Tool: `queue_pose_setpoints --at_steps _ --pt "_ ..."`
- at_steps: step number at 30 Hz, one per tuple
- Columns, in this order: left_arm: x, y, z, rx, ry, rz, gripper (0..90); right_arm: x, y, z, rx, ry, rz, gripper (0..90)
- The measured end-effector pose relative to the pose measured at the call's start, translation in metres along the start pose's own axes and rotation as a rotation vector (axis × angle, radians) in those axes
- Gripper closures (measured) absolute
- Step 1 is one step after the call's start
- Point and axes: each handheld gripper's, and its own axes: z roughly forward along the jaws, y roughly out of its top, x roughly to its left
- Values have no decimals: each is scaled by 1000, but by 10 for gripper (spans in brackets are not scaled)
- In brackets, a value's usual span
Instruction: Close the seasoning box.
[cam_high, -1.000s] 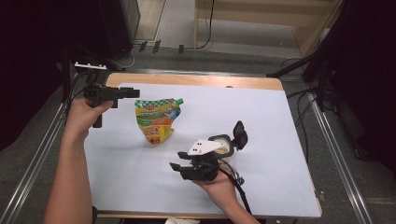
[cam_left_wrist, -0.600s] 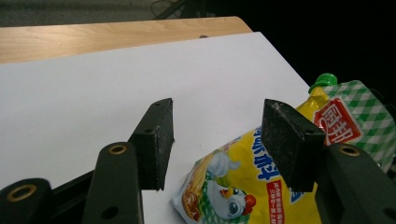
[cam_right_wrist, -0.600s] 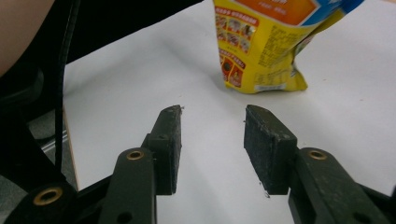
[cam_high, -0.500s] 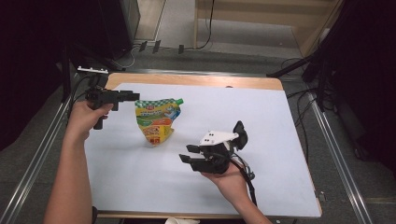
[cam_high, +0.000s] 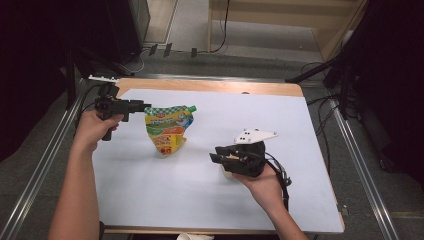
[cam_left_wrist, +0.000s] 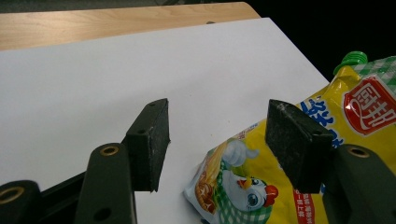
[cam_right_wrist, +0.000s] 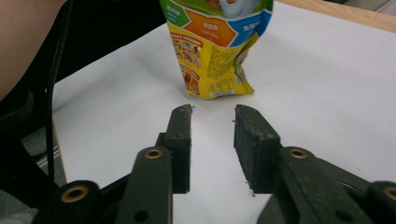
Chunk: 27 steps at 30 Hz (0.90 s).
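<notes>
Nearest to the person, the right gripper (cam_high: 216, 159) hung over the white table sheet (cam_high: 310, 150), aimed left at the pouch; its jaws had just been closing, a modest gap left between them and nothing in it. A little farther and to the left lay the yellow spouted pouch (cam_high: 168, 128), flat on the sheet, its narrow bottom end toward the near side and its green cap (cam_high: 191, 108) at the far right corner. Farther left again, the left gripper (cam_high: 145, 106) hovered just beside the pouch's top left corner; its jaws had just been opening and stood apart, empty, the pouch's edge below and beyond them.

The pouch looked soft and creased, likely light, with a glossy film that I judged would slip. The sealed top edge or the stiff neck under the cap seemed the safest hold; the belly would probably just buckle.
</notes>
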Motion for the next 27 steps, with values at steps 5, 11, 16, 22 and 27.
queue_pose_setpoints --at_steps 5,11,16,22,27 --pt "-1 -1 1 -1 -3 1 403 -6 3 -10 2 -9 5 784" --pt "-3 -1 5 13 -12 20 400 -15 6 -24 5 -32 22 883" --pt "-3 -2 6 17 -13 27 398 -26 9 -39 14 -51 39 900" --pt "-4 -2 7 18 -15 27 396 -39 11 -58 0 -76 63 900" --pt "-5 -2 7 23 -19 30 392 -49 10 -70 -7 -96 84 900"
